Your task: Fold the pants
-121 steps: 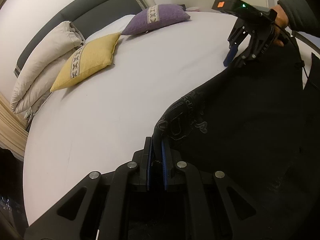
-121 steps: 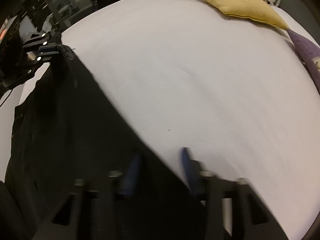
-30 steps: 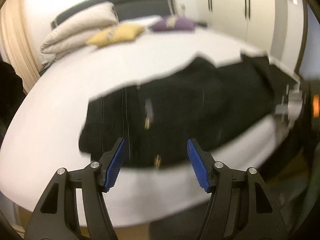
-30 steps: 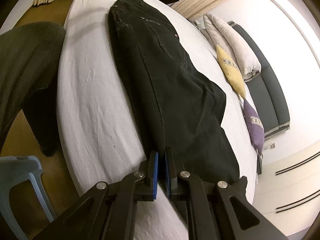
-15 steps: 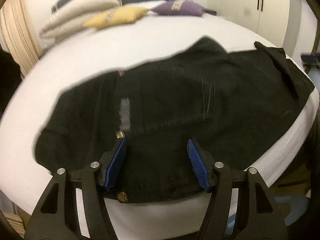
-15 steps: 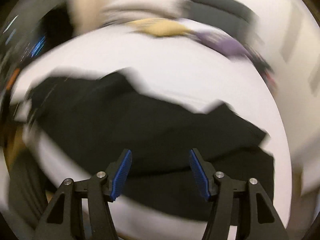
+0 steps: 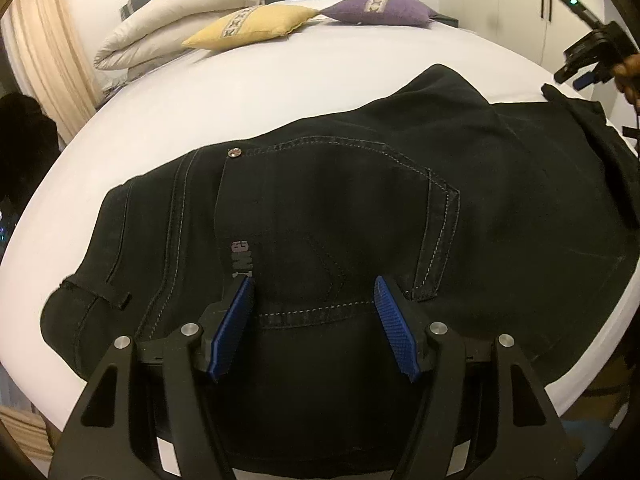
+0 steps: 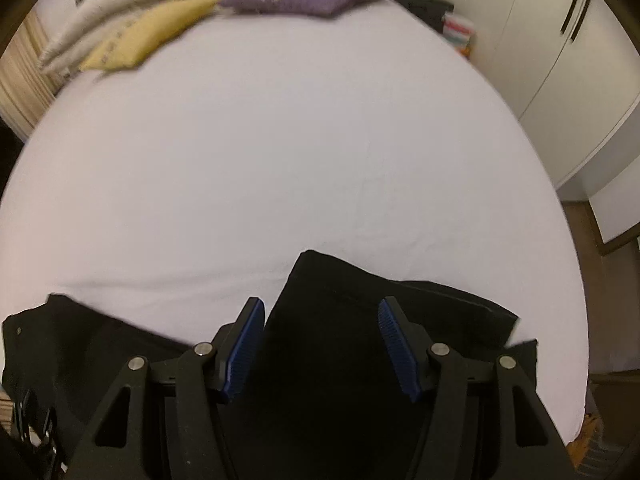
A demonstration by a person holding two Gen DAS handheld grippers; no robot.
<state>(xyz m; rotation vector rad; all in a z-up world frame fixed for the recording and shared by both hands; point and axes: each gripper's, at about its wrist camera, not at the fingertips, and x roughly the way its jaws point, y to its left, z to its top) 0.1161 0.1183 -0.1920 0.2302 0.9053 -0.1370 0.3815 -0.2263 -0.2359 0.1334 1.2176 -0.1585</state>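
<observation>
Blue ribbed pads point(image 7: 234, 328) of the left gripper point(image 7: 314, 326) stand well apart, released, with nothing between them; they hang just above the seat of the black pants point(image 7: 344, 208), over the back pocket point(image 7: 336, 224) near the waistband. The right gripper point(image 8: 320, 344) is likewise released: its jaws have just been opening, and no cloth is pinched between them, though the dark fabric of the leg ends point(image 8: 384, 308) lies beneath. From the left wrist view that gripper shows small at the far end of the pants, beside the hem.

Taking the pants as the landmark, they lie flat, one leg over the other, along the near edge of the white bed point(image 7: 280, 92), waist on the left gripper's side, hems on the right's. Yellow cushion point(image 7: 250, 24) and purple cushion point(image 7: 378, 10) sit well beyond them at the headboard end.

By my reading the lengthwise fold is laid and both tools are between grips. The next move likely calls for each gripper to pinch an end, or both to take the hems, and carry them toward the waistband, catching both layers so the legs do not slip apart.
</observation>
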